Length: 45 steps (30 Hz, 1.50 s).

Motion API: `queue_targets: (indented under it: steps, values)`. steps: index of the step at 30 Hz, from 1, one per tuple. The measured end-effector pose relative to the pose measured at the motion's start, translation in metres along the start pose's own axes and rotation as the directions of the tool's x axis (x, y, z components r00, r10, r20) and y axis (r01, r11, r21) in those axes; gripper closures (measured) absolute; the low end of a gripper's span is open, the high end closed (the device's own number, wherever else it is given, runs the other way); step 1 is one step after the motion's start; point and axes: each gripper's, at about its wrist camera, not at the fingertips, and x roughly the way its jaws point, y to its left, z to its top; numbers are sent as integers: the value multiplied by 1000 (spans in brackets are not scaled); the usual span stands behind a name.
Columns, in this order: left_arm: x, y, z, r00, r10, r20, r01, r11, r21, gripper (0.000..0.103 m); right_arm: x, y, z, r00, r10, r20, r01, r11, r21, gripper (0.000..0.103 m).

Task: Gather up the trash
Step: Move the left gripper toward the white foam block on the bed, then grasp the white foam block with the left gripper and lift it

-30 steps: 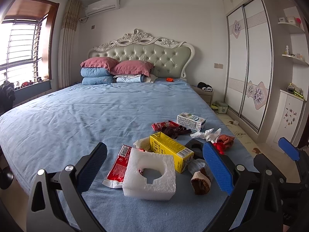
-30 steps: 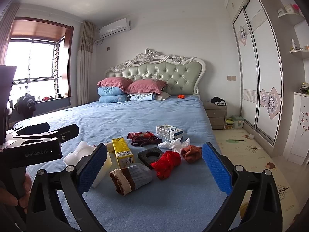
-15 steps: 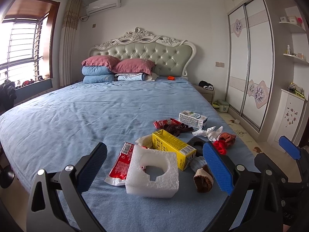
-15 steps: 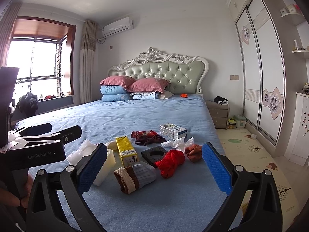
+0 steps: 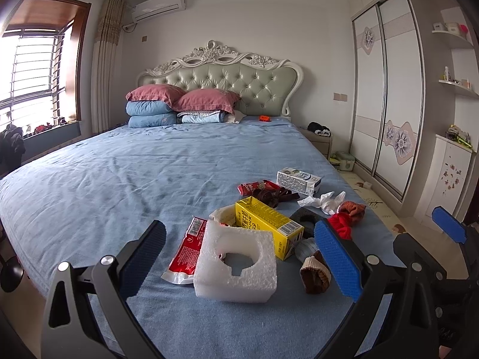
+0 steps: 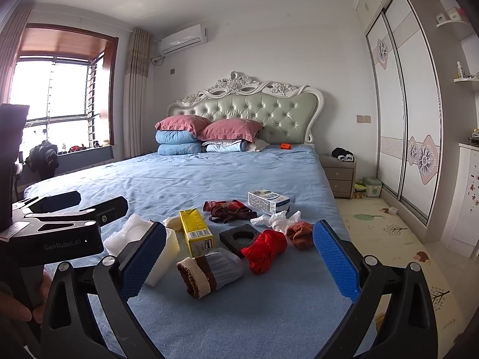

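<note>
White foam block with a round cut-out (image 5: 236, 264) lies on the blue bedsheet (image 5: 119, 185) between the wide-open left gripper (image 5: 239, 257) – yellow carton (image 5: 268, 223) just behind, contents unseen; right gripper (image 6: 239, 260) also gapes, over a rolled sock (image 6: 209, 270).

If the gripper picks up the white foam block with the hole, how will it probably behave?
The white foam block is probably very light for its size, since it looks like packing foam. It seems fairly stiff, keeping its shape on the blue bedsheet. Its ragged hole edge suggests it may crumble if squeezed hard.
</note>
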Motion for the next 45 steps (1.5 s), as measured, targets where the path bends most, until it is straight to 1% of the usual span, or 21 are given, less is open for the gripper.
queue_targets:
  steps: [13,19,21,27,31,35,38,45]
  values:
    - [6,-3,-5,1000,-3,-28,3,1000,1,4,3,0,-3,1000,-5,-27,5,1000,-2,8]
    - [13,-2,-13,998,-9,-62,10,1000,11,4,8,1,-4,999,-9,-45,9,1000,-6,8]
    - [16,-1,-15,997,-13,-79,13,1000,10,4,9,1,-5,999,-12,-51,11,1000,-9,8]
    - [28,9,-21,989,-55,-138,52,998,-25,4,18,2,-9,996,-32,-81,30,999,-22,8]
    - [40,16,-29,983,-40,-177,35,999,-30,4,23,1,-13,995,-27,-98,26,1000,-16,8]
    - [58,23,-40,970,-35,-239,27,999,-34,4,28,3,-15,993,-21,-113,18,1000,-24,8]
    - [64,21,-44,967,-38,-251,35,999,-17,4,32,5,-17,992,-17,-122,14,999,-29,8]
    - [75,7,-43,968,-35,-249,50,997,53,3,42,5,-20,989,-13,-147,9,1000,-26,8]
